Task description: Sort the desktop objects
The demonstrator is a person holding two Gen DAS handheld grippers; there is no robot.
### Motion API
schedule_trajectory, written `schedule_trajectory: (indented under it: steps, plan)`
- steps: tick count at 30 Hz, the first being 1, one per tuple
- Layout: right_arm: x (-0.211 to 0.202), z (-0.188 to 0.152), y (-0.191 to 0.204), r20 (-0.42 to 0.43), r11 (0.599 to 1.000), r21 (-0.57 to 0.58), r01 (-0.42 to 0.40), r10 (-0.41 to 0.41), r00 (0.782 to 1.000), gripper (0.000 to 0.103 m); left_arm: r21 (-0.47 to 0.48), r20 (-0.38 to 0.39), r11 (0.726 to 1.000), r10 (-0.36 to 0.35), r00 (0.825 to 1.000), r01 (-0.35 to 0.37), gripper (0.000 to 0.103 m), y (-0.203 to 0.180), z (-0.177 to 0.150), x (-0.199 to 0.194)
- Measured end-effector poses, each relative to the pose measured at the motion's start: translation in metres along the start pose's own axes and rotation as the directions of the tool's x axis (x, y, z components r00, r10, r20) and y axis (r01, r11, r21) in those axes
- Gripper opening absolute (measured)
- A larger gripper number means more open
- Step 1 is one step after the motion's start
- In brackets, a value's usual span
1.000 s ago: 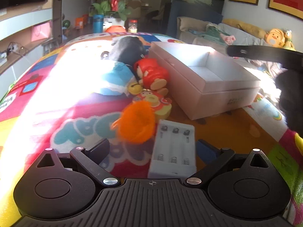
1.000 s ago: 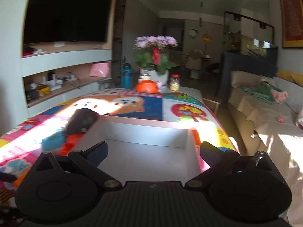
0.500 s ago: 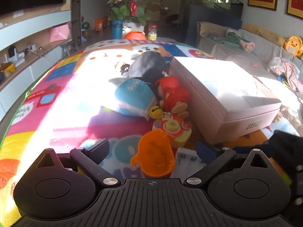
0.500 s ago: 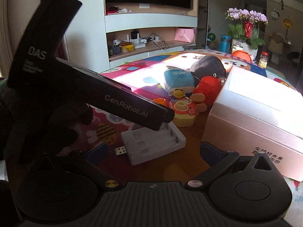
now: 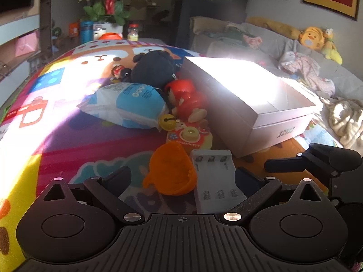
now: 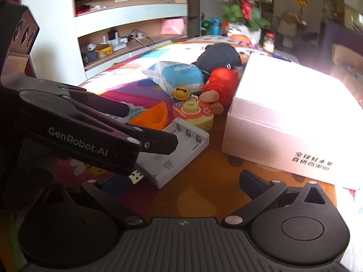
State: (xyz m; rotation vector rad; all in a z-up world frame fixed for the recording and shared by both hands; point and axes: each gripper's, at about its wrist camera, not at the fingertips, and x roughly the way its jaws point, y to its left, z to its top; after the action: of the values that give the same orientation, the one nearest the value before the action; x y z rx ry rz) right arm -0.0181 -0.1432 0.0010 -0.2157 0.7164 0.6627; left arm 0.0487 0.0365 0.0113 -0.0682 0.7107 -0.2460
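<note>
A white battery charger [image 5: 214, 176] lies on the colourful mat beside an orange plastic cup [image 5: 171, 168] on its side. My left gripper [image 5: 181, 178] is open, its fingers on either side of the cup and charger. Behind them lie a Hello Kitty toy [image 5: 192, 136], a yellow bell [image 5: 166, 121], a red doll [image 5: 188, 100], a blue pouch [image 5: 129, 104] and a black plush [image 5: 153, 68]. A white box [image 5: 249, 97] stands to the right. My right gripper [image 6: 181, 181] is open and empty, near the charger [image 6: 174, 151] and box [image 6: 292, 115].
The left gripper's body [image 6: 74, 124] crosses the right wrist view at left. The right gripper [image 5: 317, 158] shows at the left view's right edge. A sofa with toys [image 5: 295, 45] lies beyond the table. Flowers and bottles [image 5: 106, 6] stand at the far end.
The left gripper has moved forward and lower, so the cup and charger now sit between its fingers. The right gripper has moved closer to the charger and box.
</note>
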Motion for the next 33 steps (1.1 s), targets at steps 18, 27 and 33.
schedule_trajectory:
  steps: [18,27,33]
  plan:
    - [-0.005,-0.005,-0.017,0.020,0.998,0.022,0.066,-0.066,0.998,0.082,-0.023,-0.020,0.994,0.109,0.994,-0.110,0.101,-0.025,0.011,0.009]
    - [-0.033,-0.020,-0.063,0.004,0.968,0.079,0.239,-0.240,0.971,0.073,0.013,-0.029,0.993,0.119,0.992,-0.119,0.101,-0.036,0.009,0.011]
    - [-0.040,-0.025,-0.081,0.019,0.967,0.097,0.234,-0.237,0.971,0.082,0.011,-0.036,0.987,0.158,0.987,-0.158,0.095,-0.046,0.009,0.025]
